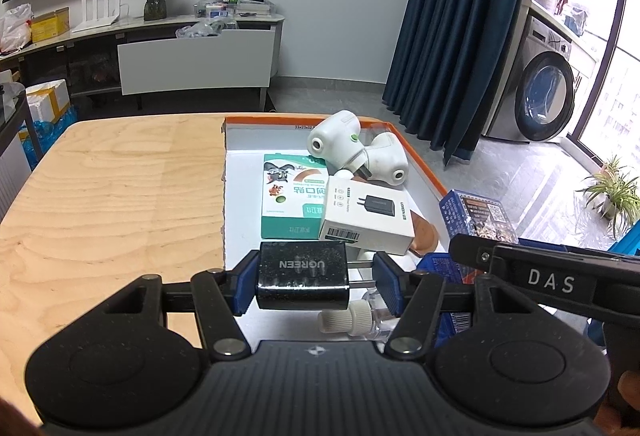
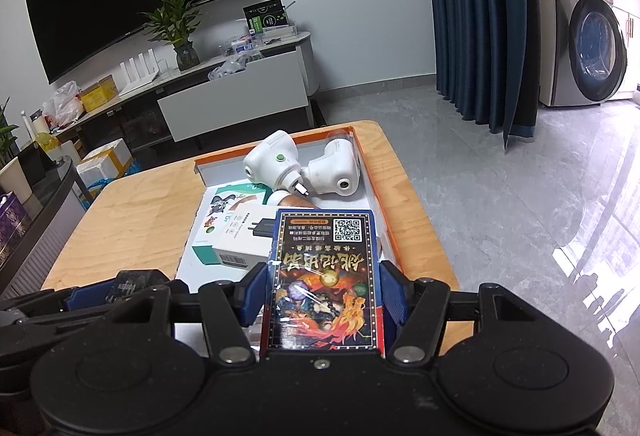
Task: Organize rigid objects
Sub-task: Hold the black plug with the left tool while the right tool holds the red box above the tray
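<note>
Left wrist view: left tool (image 1: 316,282) pinches the black charger (image 1: 302,274); right tool (image 2: 320,296) pinches the card box (image 2: 322,280).

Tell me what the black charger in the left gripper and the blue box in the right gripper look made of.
Black UGREEN charger block: hard plastic, apparently glossy, with bright speckles and two metal prongs. Blue printed card box: likely cardboard under clear film, which wrinkles and glares.

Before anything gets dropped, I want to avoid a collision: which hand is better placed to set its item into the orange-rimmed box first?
Probably left: its gripper holds the black charger right over bare box floor, while the right gripper's card box hangs near the right rim.
</note>
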The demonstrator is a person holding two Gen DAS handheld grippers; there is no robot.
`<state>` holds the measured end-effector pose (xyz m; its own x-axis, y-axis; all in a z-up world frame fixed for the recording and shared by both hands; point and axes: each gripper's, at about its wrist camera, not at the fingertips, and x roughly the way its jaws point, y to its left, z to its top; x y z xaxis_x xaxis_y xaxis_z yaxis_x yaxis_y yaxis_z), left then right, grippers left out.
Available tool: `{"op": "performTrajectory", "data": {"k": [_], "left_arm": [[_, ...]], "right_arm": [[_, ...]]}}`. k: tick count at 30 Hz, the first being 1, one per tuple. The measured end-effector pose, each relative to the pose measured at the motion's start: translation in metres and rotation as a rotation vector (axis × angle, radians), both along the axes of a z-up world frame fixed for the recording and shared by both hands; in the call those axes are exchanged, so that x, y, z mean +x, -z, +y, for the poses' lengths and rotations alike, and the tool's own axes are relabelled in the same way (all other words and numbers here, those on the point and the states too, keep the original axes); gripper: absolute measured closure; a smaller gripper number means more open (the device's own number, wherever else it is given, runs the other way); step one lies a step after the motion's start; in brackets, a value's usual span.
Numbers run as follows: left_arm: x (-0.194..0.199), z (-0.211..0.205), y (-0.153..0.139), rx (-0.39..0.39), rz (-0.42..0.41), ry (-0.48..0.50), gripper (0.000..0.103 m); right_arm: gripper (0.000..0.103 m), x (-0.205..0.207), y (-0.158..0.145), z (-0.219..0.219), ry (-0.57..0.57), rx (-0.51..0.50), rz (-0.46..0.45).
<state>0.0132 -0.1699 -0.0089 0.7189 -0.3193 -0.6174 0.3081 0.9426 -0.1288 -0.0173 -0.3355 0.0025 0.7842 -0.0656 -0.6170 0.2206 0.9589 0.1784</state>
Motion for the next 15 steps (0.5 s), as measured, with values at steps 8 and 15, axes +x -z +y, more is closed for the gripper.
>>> {"op": "performTrajectory", "data": {"k": [8, 15], "left_arm": [[0.004, 0.0, 0.002, 0.002, 0.005, -0.001, 0.042], [0.008, -0.003, 0.004, 0.006, 0.007, 0.008, 0.042]], "right_arm": [[0.031, 0.008, 0.003, -0.003, 0.003, 0.002, 0.006], [0.029, 0.009, 0.003, -0.01, 0.003, 0.015, -0.023]]}}
